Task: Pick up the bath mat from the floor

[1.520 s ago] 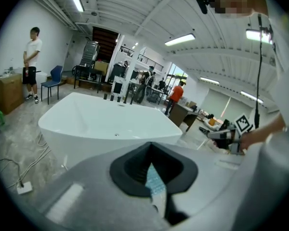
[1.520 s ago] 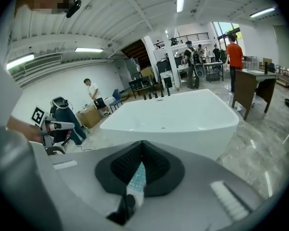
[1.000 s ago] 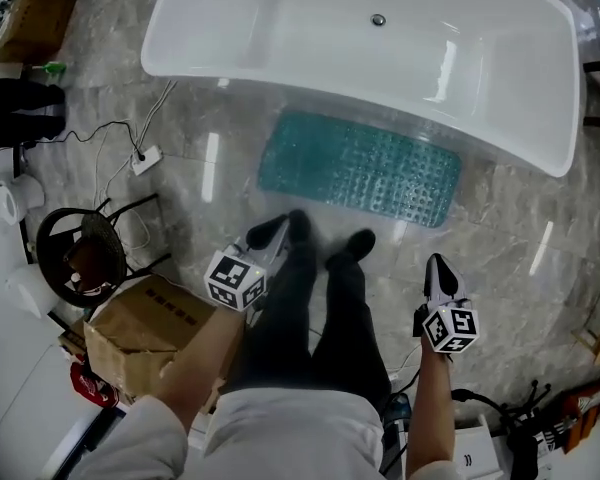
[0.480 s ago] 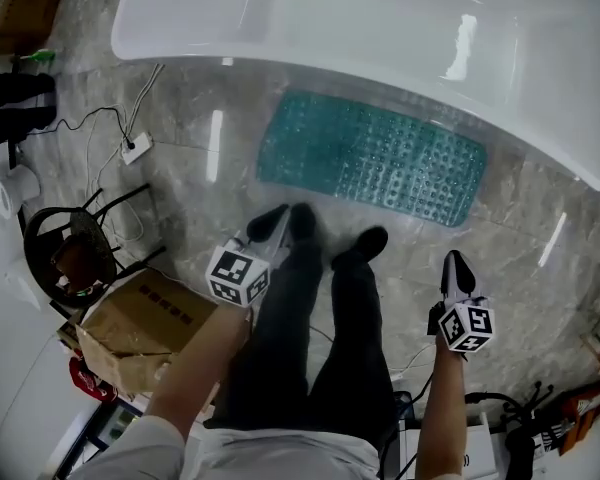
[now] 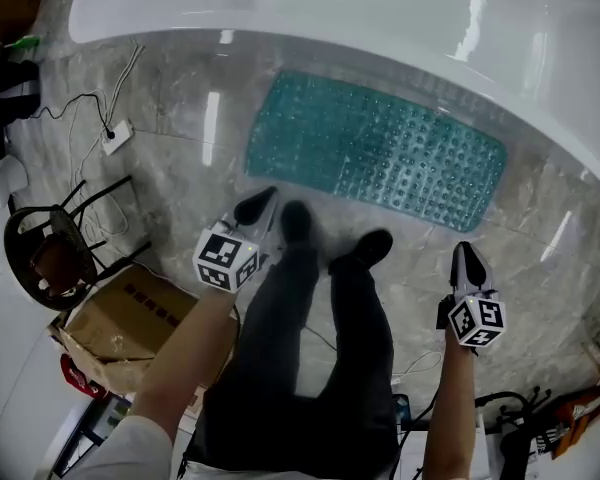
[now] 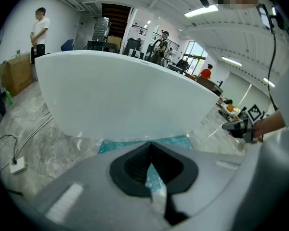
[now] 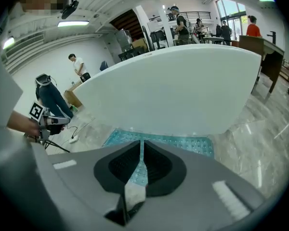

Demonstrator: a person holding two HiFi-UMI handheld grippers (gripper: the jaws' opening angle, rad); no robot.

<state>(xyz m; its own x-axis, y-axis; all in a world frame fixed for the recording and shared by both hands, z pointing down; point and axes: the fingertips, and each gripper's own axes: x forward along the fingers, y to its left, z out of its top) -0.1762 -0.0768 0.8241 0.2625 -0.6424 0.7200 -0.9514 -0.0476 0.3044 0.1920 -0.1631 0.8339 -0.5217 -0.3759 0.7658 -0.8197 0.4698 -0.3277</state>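
Step in hand, as I judge it: approach. On the grey marble floor [image 5: 180, 168], the teal studded rubber bath mat [image 5: 380, 148] lies flat beside the white oval bathtub [image 5: 380, 8], ungrasped. My left claw [image 5: 255, 206] is clenched and empty. My right claw [image 5: 468, 258] is opening, with nothing between its jaws. Next, I lower both claws, opened, to the mat's near edge.

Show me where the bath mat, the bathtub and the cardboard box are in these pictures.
bath mat [image 5: 375, 151]: head view, middle of its teal studded surface.
bathtub [image 5: 310, 3]: head view, bare white surface above the mat.
cardboard box [image 5: 115, 323]: head view, its brown top.
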